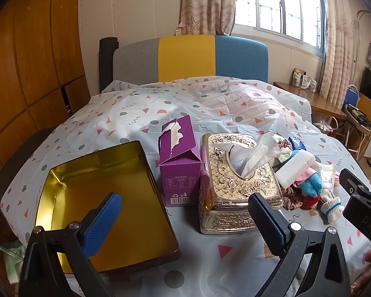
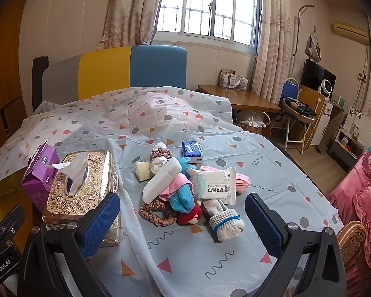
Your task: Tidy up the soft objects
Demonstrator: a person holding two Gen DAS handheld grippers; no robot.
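Note:
A heap of soft things lies on the patterned sheet: a white sponge (image 2: pixel 162 180), a blue and pink cloth doll (image 2: pixel 183 198), a wet-wipes pack (image 2: pixel 217 183), a white rolled sock (image 2: pixel 226 222), a brown scrunchie (image 2: pixel 154 214) and a blue tissue pack (image 2: pixel 191 148). The heap also shows in the left wrist view (image 1: pixel 306 180). An open gold tin (image 1: pixel 106 205) lies at the left. My left gripper (image 1: pixel 185 225) is open above the tin's right edge. My right gripper (image 2: pixel 183 227) is open and empty, just short of the heap.
An ornate gold tissue box (image 1: pixel 237 185) and a torn purple carton (image 1: pixel 179 156) stand between tin and heap. The sheet (image 2: pixel 185 259) covers a bed with a grey, yellow and blue headboard (image 1: pixel 188 59). A wooden desk (image 2: pixel 237 99), a blue chair and pink bedding (image 2: pixel 358 198) stand right.

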